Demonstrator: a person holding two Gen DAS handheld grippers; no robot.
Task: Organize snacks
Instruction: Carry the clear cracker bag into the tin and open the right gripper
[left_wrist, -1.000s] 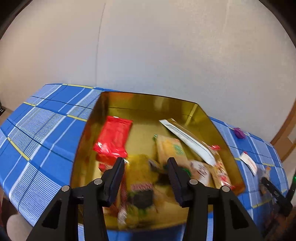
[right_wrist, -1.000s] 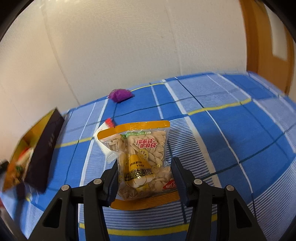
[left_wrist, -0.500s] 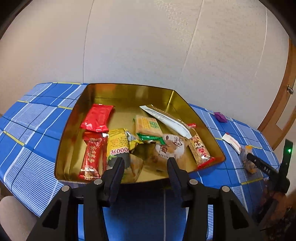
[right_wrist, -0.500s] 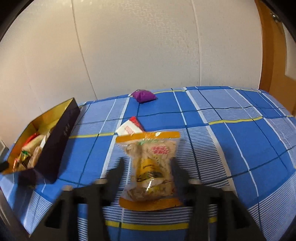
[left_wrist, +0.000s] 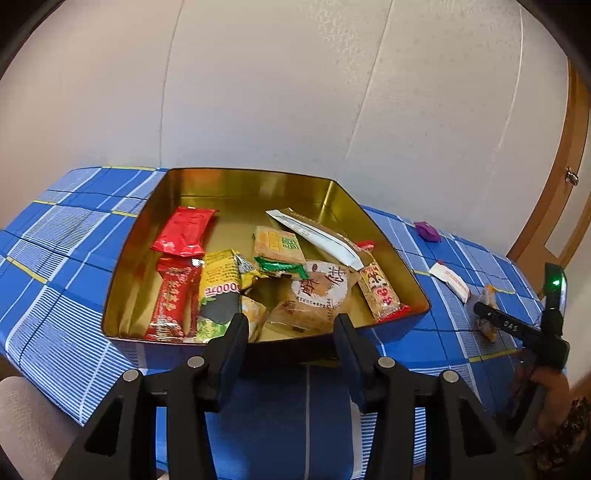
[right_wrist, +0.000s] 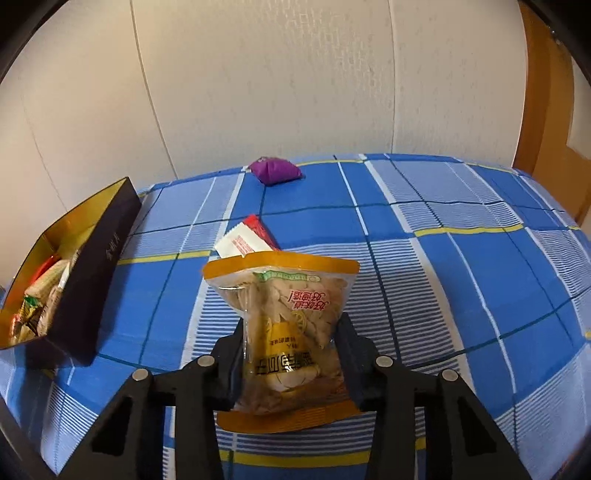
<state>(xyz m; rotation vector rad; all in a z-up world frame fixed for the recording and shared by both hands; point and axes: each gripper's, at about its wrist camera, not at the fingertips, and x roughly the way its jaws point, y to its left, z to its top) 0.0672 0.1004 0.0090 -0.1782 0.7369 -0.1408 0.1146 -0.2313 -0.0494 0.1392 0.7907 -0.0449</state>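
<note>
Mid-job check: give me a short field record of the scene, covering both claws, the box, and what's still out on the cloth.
left claw: open, empty, at the near wall of the box
right claw: shut on orange-edged snack bag
gold box: on the blue checked cloth, several snack packets inside
loose on cloth: white and red packet, purple pouch

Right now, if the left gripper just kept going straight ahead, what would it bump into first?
Probably the near wall of the gold box, just ahead of the open, empty left gripper. Depth is hard to judge; it might pass over onto the snacks inside.
</note>
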